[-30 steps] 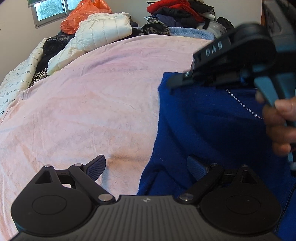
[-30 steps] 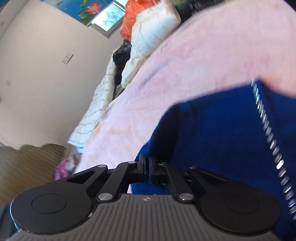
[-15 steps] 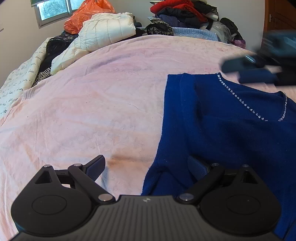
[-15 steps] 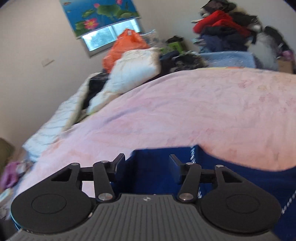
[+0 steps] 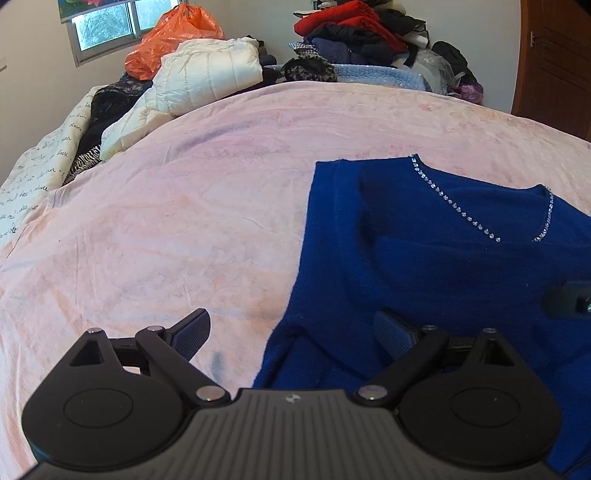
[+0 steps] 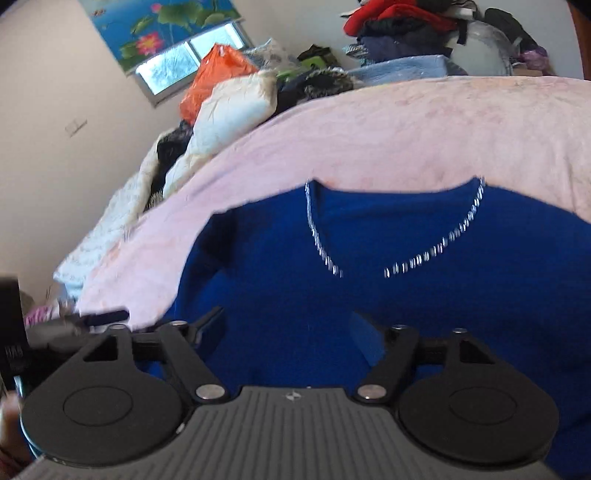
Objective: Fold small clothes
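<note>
A blue top [image 5: 424,266] with a rhinestone V-neckline [image 5: 461,214] lies flat on the pink bedspread [image 5: 166,229]; its left side is folded inward. My left gripper [image 5: 291,332] is open and empty over the top's lower left edge. In the right wrist view the same top [image 6: 369,288] fills the foreground, neckline [image 6: 399,258] facing away. My right gripper [image 6: 288,332] is open and empty just above the top's chest. A dark part of the right gripper shows at the right edge of the left wrist view [image 5: 569,302].
A white puffer jacket [image 5: 199,77], an orange plastic bag [image 5: 170,48] and dark clothes pile at the bed's far left. A heap of red and dark clothes [image 5: 354,33] sits at the far end. A wooden door [image 5: 554,62] stands at right.
My right gripper let go of the top's folded left side, opened, and pulled back toward the near right. The top now lies flat. My left gripper stayed open in place.
</note>
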The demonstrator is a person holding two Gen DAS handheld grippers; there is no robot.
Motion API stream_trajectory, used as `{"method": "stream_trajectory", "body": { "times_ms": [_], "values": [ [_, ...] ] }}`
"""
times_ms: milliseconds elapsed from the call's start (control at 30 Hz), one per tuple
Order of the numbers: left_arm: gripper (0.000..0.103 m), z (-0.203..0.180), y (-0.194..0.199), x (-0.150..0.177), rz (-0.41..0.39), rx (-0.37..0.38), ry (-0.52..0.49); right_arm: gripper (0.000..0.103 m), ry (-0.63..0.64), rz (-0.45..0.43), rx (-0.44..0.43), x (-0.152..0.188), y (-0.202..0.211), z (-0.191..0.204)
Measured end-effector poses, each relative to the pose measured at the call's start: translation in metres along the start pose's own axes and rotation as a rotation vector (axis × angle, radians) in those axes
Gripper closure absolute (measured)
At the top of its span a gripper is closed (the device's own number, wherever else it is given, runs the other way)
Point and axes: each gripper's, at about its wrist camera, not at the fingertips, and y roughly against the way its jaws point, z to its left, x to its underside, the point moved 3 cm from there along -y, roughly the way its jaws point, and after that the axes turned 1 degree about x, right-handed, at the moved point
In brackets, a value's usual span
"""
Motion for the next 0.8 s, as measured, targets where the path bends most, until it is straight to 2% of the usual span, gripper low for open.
{"method": "stream_trajectory", "body": {
  "times_ms": [33,100,200,267,333,533,800],
  "values": [
    [0.007,-0.001,-0.001,0.001,0.003,-0.003,-0.004,0.025,-0.001,-0.001,0.040,0.005,0.000,-0.005],
    [0.007,-0.003,-0.001,0.004,0.013,-0.016,-0.008,0.029,-0.045,-0.034,0.058,0.007,0.009,-0.010],
    [0.007,-0.002,0.004,0.006,0.011,-0.010,0.000,0.023,-0.060,-0.082,0.053,0.010,0.025,-0.009],
    [0.007,-0.001,0.006,0.007,0.014,-0.007,0.006,0.018,-0.040,-0.077,0.071,0.015,0.025,-0.011],
    [0.007,-0.002,0.010,0.009,0.013,-0.003,0.010,0.021,-0.050,-0.053,0.109,0.017,0.020,-0.015],
    [0.007,-0.005,0.021,0.018,0.014,0.006,0.006,0.018,-0.056,-0.088,0.108,0.025,0.038,-0.009],
    [0.007,-0.009,0.046,0.038,0.005,0.043,0.010,0.018,-0.110,-0.079,0.064,0.048,0.066,-0.007]
  ]
}}
